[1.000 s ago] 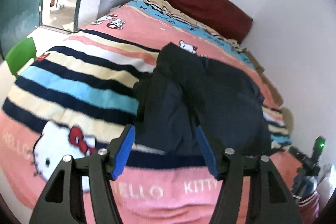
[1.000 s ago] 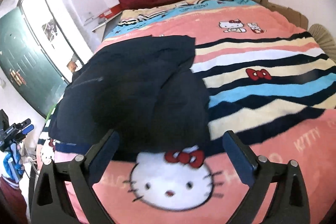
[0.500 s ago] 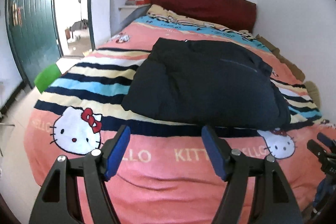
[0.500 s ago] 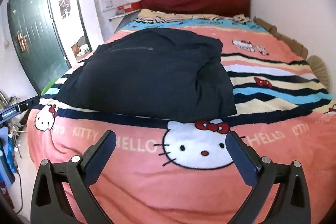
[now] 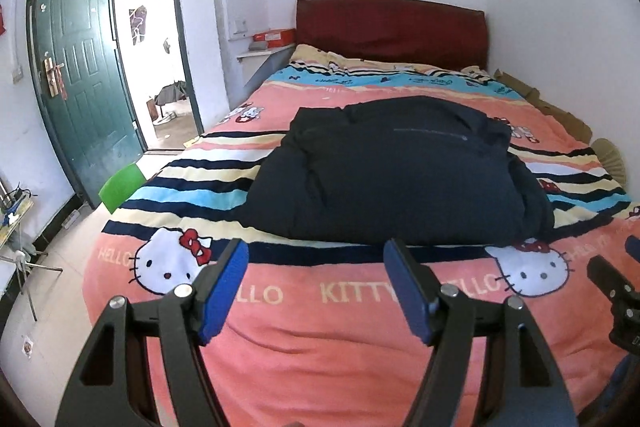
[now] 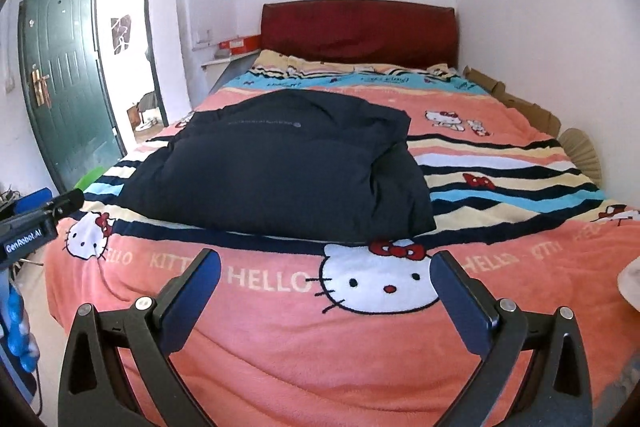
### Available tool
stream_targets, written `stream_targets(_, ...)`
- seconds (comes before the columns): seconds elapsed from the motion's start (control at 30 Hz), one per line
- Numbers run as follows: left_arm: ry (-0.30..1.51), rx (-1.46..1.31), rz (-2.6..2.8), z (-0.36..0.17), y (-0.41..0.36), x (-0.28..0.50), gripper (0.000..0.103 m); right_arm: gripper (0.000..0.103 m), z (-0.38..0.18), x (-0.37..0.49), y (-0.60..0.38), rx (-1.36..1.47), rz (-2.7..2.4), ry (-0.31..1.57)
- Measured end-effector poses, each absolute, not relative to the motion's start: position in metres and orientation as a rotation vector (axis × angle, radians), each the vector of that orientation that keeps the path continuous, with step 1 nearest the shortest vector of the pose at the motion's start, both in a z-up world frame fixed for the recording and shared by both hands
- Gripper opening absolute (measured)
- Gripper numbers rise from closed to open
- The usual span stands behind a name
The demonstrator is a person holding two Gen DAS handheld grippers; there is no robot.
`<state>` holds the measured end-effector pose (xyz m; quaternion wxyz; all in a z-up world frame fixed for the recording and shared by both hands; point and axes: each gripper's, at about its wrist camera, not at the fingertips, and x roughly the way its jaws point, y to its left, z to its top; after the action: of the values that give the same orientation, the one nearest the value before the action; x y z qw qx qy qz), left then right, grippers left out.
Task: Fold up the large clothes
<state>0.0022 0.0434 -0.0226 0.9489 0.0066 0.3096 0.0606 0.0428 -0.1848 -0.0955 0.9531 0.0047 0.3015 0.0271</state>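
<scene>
A dark navy padded jacket [image 5: 396, 171] lies folded into a thick block in the middle of the bed [image 5: 304, 331]; it also shows in the right wrist view [image 6: 280, 167]. My left gripper [image 5: 316, 287] is open and empty, held back off the foot of the bed, short of the jacket. My right gripper [image 6: 326, 297] is open wide and empty, also back at the foot of the bed. The right gripper's body shows at the right edge of the left wrist view [image 5: 616, 291].
The bed has a pink striped Hello Kitty blanket [image 6: 376, 279] and a dark red headboard [image 5: 392, 27]. An open green door [image 5: 80, 67] and doorway stand on the left. A green stool [image 5: 120, 185] sits by the bed's left side. A white wall runs along the right.
Both grippers have pulled back and up from the jacket to the foot of the bed. The jacket now lies folded and untouched.
</scene>
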Motion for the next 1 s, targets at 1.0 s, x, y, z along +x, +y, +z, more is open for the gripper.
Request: stream_targets(1.0,0.627,0.042,0.065,-0.04,0.031,0.0,0.069,0.103,-0.118,0.041,-0.198,0.006,-0.002,0.651)
